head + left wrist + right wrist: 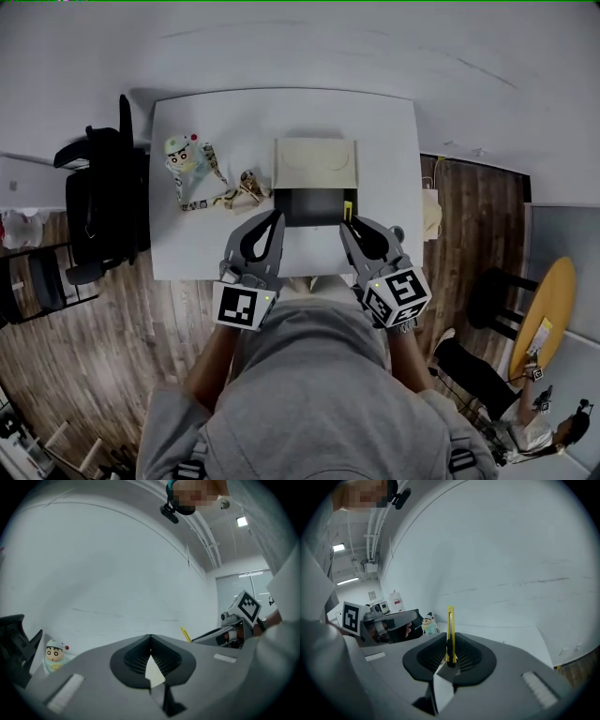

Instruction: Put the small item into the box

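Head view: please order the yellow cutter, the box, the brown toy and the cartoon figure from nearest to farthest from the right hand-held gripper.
1. Yellow cutter, in the right hand-held gripper jaws.
2. Box, just left.
3. Brown toy, left of the box.
4. Cartoon figure, far left.

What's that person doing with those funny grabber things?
A person stands at a white table with a hand-held gripper in each hand. The right hand-held gripper is shut on a yellow utility knife, holding it at the right edge of the open box, whose lid lies flipped back. The left hand-held gripper is shut and empty, near the box's left side. A cartoon figurine and another small toy sit further left.
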Demonstrator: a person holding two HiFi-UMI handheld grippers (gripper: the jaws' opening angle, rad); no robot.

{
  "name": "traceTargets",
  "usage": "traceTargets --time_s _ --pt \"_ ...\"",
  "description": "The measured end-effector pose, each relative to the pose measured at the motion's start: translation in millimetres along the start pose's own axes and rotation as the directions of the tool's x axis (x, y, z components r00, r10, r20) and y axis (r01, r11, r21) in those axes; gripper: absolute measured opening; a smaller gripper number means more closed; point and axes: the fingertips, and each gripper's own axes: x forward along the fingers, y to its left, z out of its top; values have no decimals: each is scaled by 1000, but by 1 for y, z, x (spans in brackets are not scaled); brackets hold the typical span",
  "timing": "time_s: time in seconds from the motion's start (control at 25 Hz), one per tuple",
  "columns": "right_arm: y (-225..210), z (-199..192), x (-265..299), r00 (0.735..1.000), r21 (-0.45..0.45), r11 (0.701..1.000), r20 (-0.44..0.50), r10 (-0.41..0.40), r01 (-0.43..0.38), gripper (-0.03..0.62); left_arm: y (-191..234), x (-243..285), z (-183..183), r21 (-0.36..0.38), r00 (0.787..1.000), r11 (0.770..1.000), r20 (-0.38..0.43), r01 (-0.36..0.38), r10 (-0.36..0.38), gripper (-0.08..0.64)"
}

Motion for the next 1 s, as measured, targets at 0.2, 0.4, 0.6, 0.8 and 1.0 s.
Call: traceTargets --time_s 0.2,0.4,0.6,0.8,1.0 --pt "-5 -10 12 999 18 999 -40 -32 33 74 4 8 -10 9 997 998 -37 70 -70 3" --pt "-11 -21 24 995 12 999 -93 -44 46 74 5 13 -18 -5 994 995 -55 99 -99 3" --pt "-19 -32 38 987 11 999 -157 -29 31 74 7 22 -28 -18 991 994 -84 105 -106 3" --pt "-24 -47 54 973 8 1000 -230 6 -4 74 11 30 -34 -26 992 996 -96 83 -85 3" --pt "-30 -61 71 954 -19 999 -297 41 -49 74 16 39 -42 -43 992 998 -114 47 -51 3"
